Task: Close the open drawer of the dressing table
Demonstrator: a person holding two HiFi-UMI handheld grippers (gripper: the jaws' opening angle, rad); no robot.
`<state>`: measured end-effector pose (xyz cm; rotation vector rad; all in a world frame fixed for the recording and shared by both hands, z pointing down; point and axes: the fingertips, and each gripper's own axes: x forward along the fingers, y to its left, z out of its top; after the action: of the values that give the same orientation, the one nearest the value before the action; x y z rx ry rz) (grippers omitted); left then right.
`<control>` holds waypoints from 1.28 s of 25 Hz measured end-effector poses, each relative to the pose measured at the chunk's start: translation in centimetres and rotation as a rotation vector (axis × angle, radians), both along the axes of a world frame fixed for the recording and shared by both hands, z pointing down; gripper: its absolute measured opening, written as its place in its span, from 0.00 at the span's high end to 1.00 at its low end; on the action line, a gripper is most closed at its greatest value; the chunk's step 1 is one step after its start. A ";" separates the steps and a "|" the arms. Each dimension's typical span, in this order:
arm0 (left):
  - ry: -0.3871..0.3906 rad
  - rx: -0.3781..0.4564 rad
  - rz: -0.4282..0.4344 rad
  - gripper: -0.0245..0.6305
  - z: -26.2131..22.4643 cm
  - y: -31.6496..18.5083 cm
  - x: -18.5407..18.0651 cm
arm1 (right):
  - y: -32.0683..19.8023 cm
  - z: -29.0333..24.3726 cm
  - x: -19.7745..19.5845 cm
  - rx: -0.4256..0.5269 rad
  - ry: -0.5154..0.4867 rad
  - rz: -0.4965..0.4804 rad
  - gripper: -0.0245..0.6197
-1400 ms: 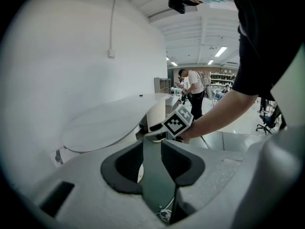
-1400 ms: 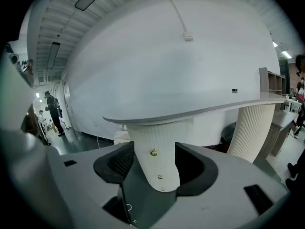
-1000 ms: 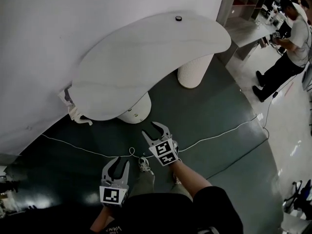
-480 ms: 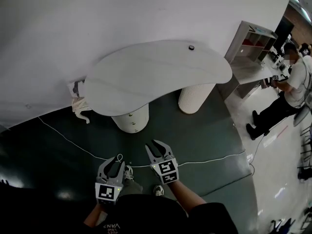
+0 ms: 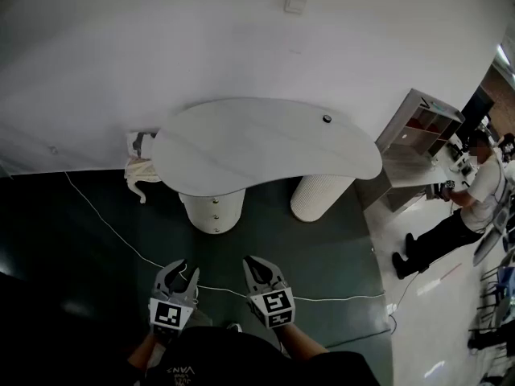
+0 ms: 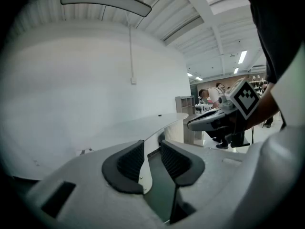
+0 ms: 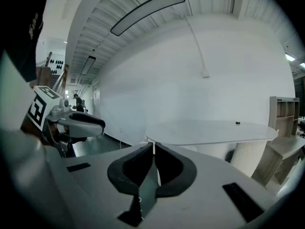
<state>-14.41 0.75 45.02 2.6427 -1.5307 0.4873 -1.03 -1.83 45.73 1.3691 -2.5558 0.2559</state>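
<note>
**Drawer not yet reached: you stand well back from the table**

The dressing table [image 5: 265, 139] stands against the white wall, its curved top resting on two round pedestals. At the top's left end a boxy part [image 5: 141, 145] juts out with pale cloth [image 5: 138, 174] spilling from it. This looks like the open drawer, though it is too small to be sure. The left pedestal [image 5: 212, 209] shows a column of small knobs, and its fronts look flush. A small dark object [image 5: 327, 119] sits near the top's back edge, toward the right end.

Your grippers hang over the dark floor, well apart from the table, with a white cable [image 5: 105, 225] lying between you and the pedestals. Your left gripper [image 5: 179, 270] holds its jaws a narrow gap apart, with nothing between them. Your right gripper [image 5: 254, 264] is closing, its tips all but meeting, also on nothing.

So nothing of the closing is done. You have the whole approach left, then a jaw set against the drawer's front and a push until it sits flush.
</note>
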 end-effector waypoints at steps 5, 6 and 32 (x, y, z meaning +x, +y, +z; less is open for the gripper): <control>0.000 0.016 0.009 0.78 -0.6 0.6 1.4 | 1.9 -0.8 0.8 -0.008 -0.024 -0.024 0.95; 0.002 0.019 0.009 0.78 -0.8 0.7 1.5 | 2.3 -1.1 0.9 -0.007 -0.023 -0.030 0.95; -0.018 0.016 -0.026 0.93 -0.5 3.3 0.8 | 4.6 -2.9 -0.6 0.017 -0.058 -0.040 0.95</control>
<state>-13.57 4.06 44.52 2.6337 -1.5792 0.5009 -1.66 2.78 42.78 1.3340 -2.6350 0.2710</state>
